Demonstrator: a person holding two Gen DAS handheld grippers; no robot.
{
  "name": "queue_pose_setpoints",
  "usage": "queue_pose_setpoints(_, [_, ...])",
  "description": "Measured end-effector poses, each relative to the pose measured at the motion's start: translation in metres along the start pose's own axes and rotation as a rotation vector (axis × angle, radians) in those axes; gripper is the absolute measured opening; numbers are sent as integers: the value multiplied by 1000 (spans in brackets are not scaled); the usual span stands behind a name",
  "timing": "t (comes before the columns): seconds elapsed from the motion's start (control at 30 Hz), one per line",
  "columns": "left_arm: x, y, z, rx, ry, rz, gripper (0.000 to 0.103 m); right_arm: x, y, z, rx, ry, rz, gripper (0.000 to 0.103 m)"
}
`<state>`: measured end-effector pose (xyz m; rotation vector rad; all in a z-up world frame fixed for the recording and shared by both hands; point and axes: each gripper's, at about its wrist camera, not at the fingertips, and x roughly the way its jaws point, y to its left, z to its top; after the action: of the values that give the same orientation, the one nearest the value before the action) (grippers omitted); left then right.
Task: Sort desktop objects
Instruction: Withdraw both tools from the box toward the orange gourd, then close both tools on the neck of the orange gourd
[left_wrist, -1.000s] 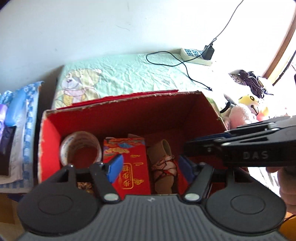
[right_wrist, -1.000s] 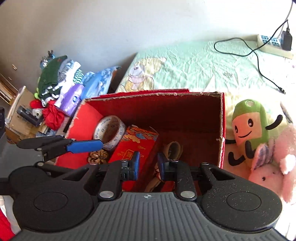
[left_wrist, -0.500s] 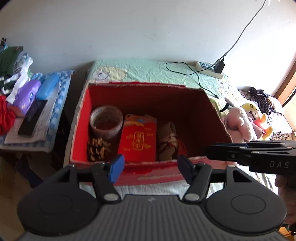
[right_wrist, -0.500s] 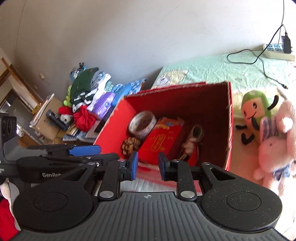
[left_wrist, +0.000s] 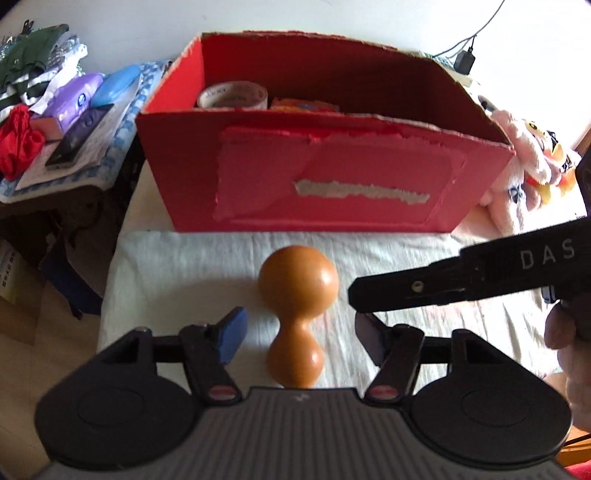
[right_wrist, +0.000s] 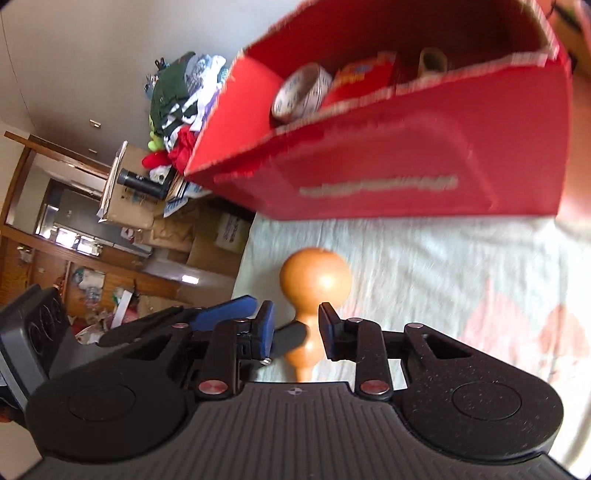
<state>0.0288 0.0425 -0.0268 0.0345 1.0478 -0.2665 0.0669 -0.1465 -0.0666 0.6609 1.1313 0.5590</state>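
Fingers spread on both your grippers, left (left_wrist: 301, 334) & right (right_wrist: 296, 328), now pulled back from red box (left_wrist: 332, 177) to wooden gourd (left_wrist: 297, 314): next pick.

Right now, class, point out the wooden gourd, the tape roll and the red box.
wooden gourd (left_wrist: 297, 279): left wrist view, on its larger bulb.
tape roll (left_wrist: 232, 96): left wrist view, on its upper rim, inside the box.
red box (left_wrist: 332, 181): left wrist view, on its front wall.

Gourd (left_wrist: 297, 317) lies on cloth (left_wrist: 184, 266) before box (left_wrist: 332, 184).
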Motion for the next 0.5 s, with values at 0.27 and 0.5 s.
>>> queue_pose_setpoints(0.27, [19, 9, -8, -25, 36, 10, 60, 19, -6, 0, 43, 42, 10, 34])
queue_pose_setpoints(0.5, [35, 14, -7, -54, 72, 20, 47, 34, -11, 3, 52, 53, -9, 36])
